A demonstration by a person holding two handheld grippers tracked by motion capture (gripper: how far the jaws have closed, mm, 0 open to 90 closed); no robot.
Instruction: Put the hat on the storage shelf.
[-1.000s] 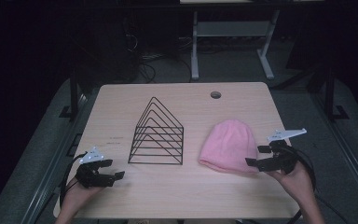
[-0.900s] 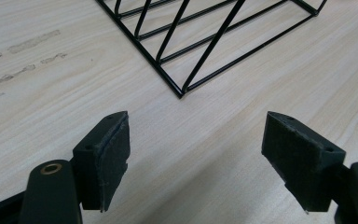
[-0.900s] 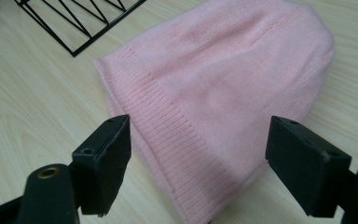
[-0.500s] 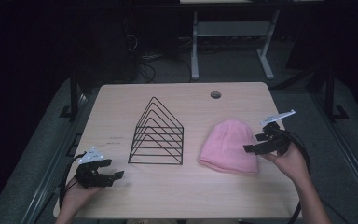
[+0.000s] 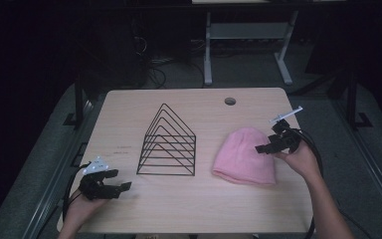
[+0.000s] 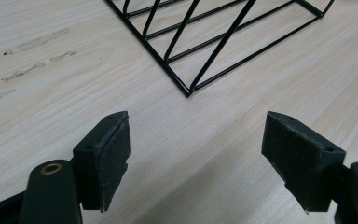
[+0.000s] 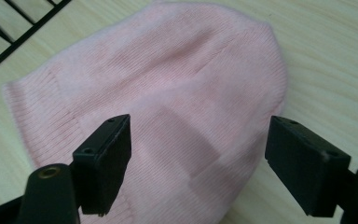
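Note:
A pink knitted beanie [image 5: 243, 155] lies flat on the wooden table [image 5: 189, 209], right of centre. My right gripper [image 5: 264, 145] hovers over the hat's right edge, jaws wide open and empty; in the right gripper view the beanie [image 7: 168, 102] lies just under the right gripper [image 7: 198, 163]. A black wire rack [image 5: 167, 144] shaped like a triangle stands mid-table. My left gripper [image 5: 118, 180] rests open near the front left corner, with the rack's near corner [image 6: 189, 91] ahead of the left gripper [image 6: 196, 158].
A round cable hole [image 5: 230, 101] sits near the table's far edge. Faint marks [image 6: 32, 44] stain the wood left of the rack. A white desk frame [image 5: 248, 45] and cables stand on the dark floor beyond the table.
My right gripper has moved away from the front right, up and leftward, until it hangs over the beanie's right edge. The left gripper, hat and rack have stayed put.

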